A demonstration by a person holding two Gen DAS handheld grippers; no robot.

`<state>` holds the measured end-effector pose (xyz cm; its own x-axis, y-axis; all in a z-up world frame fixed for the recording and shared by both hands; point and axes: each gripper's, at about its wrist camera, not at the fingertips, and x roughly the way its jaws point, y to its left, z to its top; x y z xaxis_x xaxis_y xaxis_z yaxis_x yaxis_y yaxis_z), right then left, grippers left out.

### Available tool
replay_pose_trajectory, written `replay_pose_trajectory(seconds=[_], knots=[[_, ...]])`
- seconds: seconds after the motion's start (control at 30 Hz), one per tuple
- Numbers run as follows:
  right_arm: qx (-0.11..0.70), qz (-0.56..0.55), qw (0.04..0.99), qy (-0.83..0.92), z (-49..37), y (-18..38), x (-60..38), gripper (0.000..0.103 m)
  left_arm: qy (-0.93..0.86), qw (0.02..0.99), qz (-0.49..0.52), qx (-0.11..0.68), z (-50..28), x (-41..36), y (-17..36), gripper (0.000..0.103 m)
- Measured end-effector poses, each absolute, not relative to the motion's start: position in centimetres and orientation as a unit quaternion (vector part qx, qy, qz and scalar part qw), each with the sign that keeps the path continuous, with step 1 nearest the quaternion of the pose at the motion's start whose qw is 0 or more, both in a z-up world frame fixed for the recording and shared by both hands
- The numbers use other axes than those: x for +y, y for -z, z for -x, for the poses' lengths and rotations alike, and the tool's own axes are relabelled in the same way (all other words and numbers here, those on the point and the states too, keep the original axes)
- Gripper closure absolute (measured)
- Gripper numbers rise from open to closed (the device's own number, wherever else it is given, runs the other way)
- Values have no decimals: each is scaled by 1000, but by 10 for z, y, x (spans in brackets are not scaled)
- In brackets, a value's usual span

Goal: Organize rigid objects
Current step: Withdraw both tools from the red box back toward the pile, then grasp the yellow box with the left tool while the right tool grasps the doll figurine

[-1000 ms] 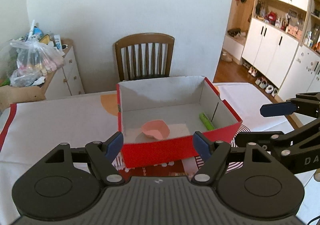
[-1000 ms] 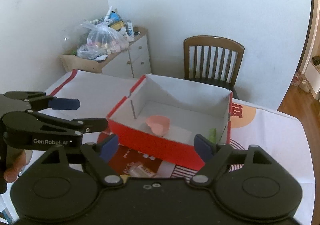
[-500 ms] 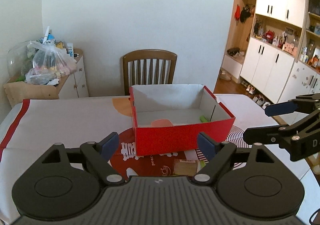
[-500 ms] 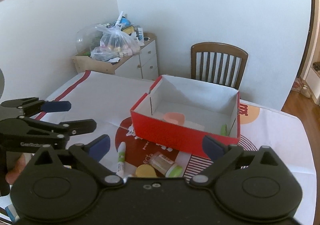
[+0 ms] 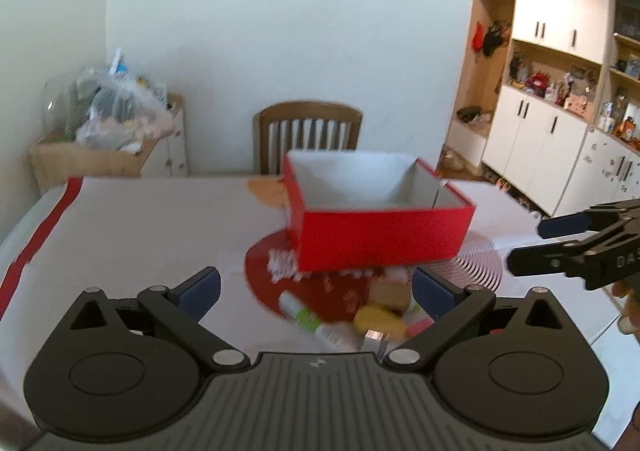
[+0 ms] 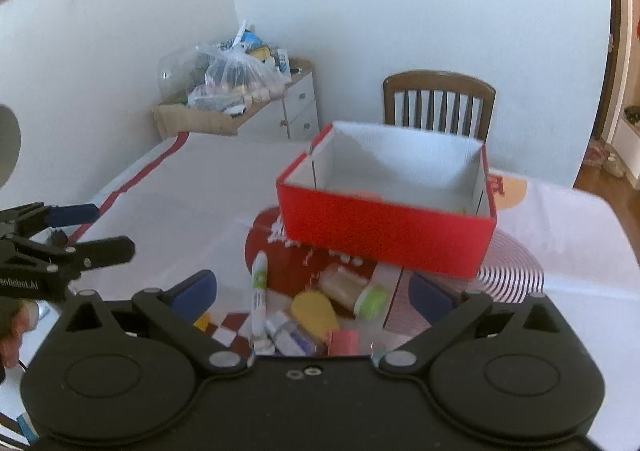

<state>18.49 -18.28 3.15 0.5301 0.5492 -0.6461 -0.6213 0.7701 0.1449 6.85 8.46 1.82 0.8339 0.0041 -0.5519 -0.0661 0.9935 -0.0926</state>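
- Left gripper (image 5: 316, 287) spread wide, jaws just finished opening, nothing between them.
- Right gripper (image 6: 312, 293) equally wide, jaws also just opened, holding nothing.
- Just ahead of both grippers, a small heap on the surface (image 6: 192, 187): white-and-green tube (image 6: 259, 291), yellow piece (image 6: 314, 309), green-capped jar (image 6: 354, 289), pink block (image 6: 343, 342).
- Beyond the heap sits the red box (image 6: 386, 227), open top, white inside; contents too blurred to tell.
- Farthest, past the box, a wooden chair (image 5: 308, 129) by the wall.
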Motion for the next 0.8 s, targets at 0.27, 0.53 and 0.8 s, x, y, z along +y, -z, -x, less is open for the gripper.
replay_pose_trajectory(seconds=[0.27, 0.53, 0.8], knots=[[361, 79, 871, -323, -167, 14, -191, 1, -62, 942, 87, 317, -49, 107, 23, 1], [369, 112, 868, -312, -161, 51, -198, 2, -75, 935, 87, 334, -50, 110, 70, 1], [390, 127, 858, -309, -162, 82, -198, 12, -100, 925, 68, 359, -71, 104, 105, 1]])
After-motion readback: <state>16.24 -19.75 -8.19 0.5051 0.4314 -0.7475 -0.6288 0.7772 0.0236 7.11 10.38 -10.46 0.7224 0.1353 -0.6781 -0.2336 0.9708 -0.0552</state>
